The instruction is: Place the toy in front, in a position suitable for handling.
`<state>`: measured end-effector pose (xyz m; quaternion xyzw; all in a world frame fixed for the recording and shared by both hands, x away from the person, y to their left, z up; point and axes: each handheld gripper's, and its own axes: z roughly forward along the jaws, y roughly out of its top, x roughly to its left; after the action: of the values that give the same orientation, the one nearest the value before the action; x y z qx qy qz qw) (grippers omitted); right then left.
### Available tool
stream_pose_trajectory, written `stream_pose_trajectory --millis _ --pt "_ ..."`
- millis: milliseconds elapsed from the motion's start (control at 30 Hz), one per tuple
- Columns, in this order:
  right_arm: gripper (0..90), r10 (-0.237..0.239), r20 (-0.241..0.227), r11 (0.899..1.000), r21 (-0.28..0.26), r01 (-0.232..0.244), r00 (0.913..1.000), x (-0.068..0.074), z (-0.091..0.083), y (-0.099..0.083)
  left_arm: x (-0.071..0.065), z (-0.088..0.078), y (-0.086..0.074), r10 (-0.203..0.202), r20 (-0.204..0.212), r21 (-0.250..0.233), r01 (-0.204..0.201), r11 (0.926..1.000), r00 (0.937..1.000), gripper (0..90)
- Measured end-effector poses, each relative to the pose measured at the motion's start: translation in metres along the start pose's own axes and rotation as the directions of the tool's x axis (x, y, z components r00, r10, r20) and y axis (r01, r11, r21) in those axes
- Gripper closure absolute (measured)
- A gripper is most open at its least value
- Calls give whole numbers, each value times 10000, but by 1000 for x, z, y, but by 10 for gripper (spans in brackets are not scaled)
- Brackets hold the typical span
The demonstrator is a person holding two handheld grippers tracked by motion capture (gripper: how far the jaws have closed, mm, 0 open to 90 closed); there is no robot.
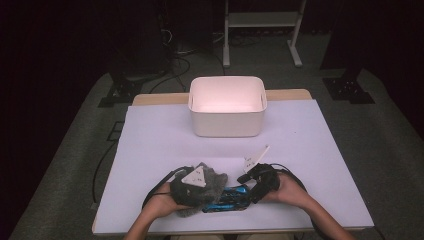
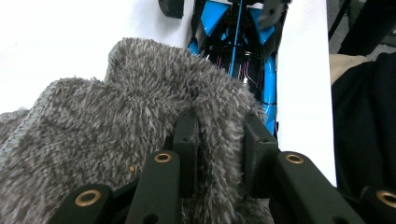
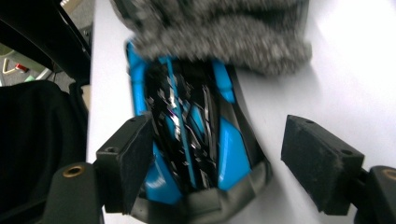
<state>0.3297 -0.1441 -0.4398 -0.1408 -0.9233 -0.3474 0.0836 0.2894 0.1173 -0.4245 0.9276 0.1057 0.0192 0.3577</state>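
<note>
One grey fuzzy cloth (image 1: 202, 187) sits at the near table edge, well in front of the white bin (image 1: 227, 106), draped over the left end of a blue-and-black toy car (image 1: 231, 198). Left gripper (image 2: 219, 140) is clamped on a fold of the cloth. Right gripper (image 3: 217, 165) has its jaws apart around the car's other end, one pad beside the body, not squeezing. Table (image 1: 310, 165) has a white cover.

Grey fuzzy cloth (image 1: 207, 185) bunched over one end of my blue-and-black toy car (image 1: 231, 198), lying flat near the table's front edge.
</note>
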Motion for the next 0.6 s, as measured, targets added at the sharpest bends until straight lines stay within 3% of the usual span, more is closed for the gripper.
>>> stream_pose_trajectory --millis 100,167,333,367,467,600 --pt "233 700 -566 9972 -230 -714 9959 -8 2 -5 1 -1 1 -133 66 3 133 9999 9999 714" --pt "236 975 -810 9944 -329 -1005 9919 -10 4 -8 3 -5 4 -203 -113 -98 202 9997 9997 715" --pt "303 1005 -918 9925 -606 -1063 9907 -9 4 -12 11 -15 11 -623 -525 -598 592 9965 9967 715" --pt "322 1087 -1157 9909 -671 -1169 9873 -9 4 -13 13 -16 12 -707 -611 -651 667 9956 9956 715" --pt "323 1012 -877 9908 -815 -1084 9910 -5 3 -15 19 -17 10 -954 -651 -638 913 9938 9933 715" --pt "326 506 -271 9956 -770 -525 9984 6 2 -11 24 -19 7 -1450 -232 -992 1420 9849 9892 714"
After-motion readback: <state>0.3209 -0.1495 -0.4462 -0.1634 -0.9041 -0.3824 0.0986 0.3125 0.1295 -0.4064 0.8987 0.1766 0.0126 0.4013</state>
